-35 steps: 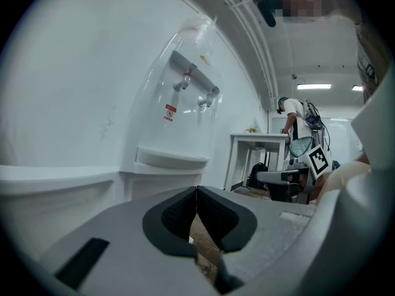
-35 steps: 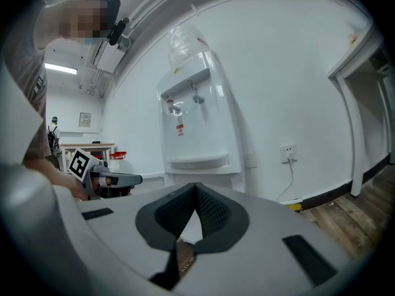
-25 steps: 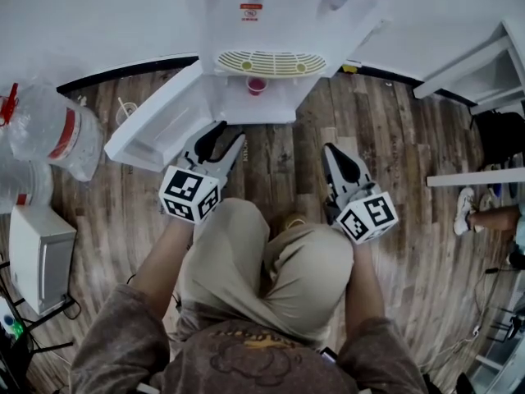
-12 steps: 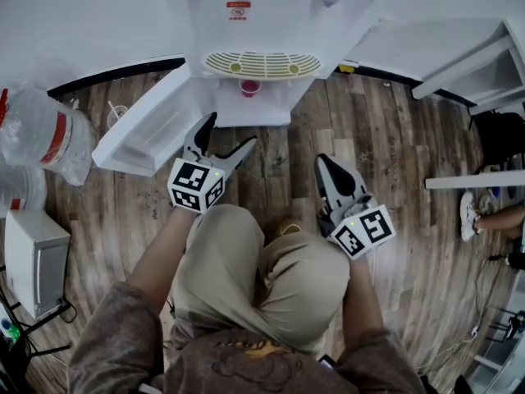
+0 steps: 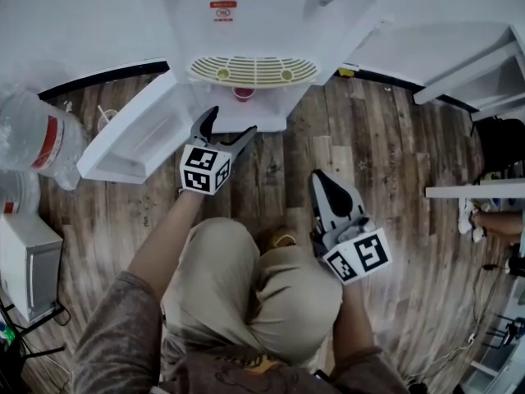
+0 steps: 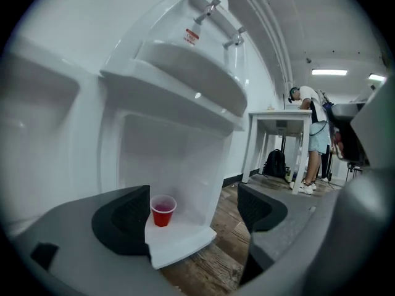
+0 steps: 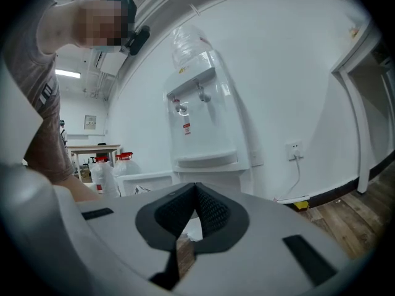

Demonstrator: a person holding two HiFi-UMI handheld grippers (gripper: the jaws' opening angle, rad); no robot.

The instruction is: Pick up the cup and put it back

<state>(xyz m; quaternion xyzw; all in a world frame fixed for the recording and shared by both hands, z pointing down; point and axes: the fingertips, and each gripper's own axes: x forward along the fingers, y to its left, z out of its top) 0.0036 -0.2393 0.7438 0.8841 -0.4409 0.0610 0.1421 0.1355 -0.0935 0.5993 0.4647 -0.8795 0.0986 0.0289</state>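
Head view, left tool: we log the left tool (image 5: 230,124) at frame centre, pointed at the foot of the water dispenser (image 5: 246,23), jaws opening with nothing between them here.
Head view, cup: the red cup (image 5: 244,93) stands in the dispenser's lower recess, just under the drip grille (image 5: 253,70), beyond the tool's tips.
Head view, right tool: the right tool (image 5: 321,179) sits lower right over the wooden floor (image 5: 394,245), clenched and empty.
Head view, surroundings: open cabinet door (image 5: 135,134) to the left of the recess.
Left gripper view, left tool: left tool (image 6: 194,217) released, pads wide apart and still spreading.
Left gripper view, cup: cup (image 6: 163,210) upright on the white ledge (image 6: 182,242), seen between the jaws, nearer the pad at frame left; we see no pad pressing on it.
Right gripper view, right tool: right tool (image 7: 196,205) pads meet, nothing held.
Right gripper view, background: dispenser (image 7: 203,122) at frame centre against the wall.
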